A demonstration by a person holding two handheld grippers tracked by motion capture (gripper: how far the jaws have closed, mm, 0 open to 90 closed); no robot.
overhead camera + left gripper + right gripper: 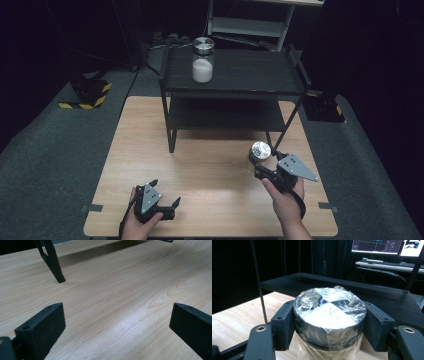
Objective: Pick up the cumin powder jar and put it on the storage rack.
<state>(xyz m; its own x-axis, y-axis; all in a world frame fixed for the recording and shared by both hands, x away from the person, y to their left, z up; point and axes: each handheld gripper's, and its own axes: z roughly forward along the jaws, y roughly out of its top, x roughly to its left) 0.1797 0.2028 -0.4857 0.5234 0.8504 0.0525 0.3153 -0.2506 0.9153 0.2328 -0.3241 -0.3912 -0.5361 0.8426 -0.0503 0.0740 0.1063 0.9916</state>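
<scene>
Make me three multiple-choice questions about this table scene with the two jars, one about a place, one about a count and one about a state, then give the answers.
1. Where does the jar with white powder stand?
A. on the top shelf of the black rack
B. on the wooden table
C. on the floor

2. How many jars are in the high view?
A. one
B. two
C. four

3. How does the left gripper stand?
A. shut on a jar
B. open over bare table
C. shut on a rack leg

Answers: 1 A, it sits on the rack's upper board. 2 B, one on the rack and the wrapped jar in the right gripper. 3 B, its jaws stand wide apart with only wood between them.
</scene>
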